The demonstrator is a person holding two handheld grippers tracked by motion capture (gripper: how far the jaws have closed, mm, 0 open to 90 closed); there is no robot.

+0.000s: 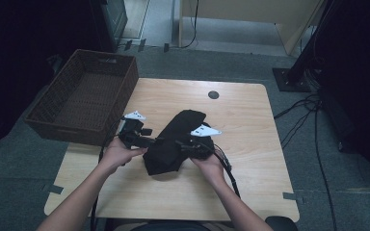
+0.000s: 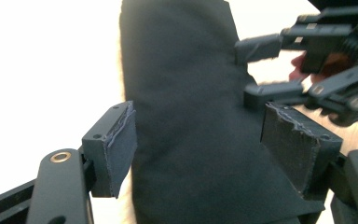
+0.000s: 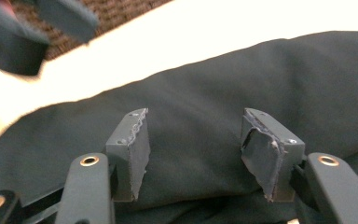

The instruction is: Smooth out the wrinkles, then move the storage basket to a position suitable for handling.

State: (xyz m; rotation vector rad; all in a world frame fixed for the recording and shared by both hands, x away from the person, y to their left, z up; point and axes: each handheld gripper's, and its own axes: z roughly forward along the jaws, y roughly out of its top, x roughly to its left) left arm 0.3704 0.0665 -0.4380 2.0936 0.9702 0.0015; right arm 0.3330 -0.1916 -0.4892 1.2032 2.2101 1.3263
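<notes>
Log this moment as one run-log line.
scene: black cloth bunched on wooden table | left gripper: open, jaws astride cloth | right gripper: open over cloth | wicker basket: at table's left edge

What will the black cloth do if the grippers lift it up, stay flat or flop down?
The black cloth would probably flop and droop: it lies soft and creased on the table. It looks light, likely bunching if pushed. The open left gripper and right gripper may catch only one layer.

No text, label, brand, number or sign can be read anywhere: not on the black cloth, the wicker basket, the worktop or either set of jaws
</notes>
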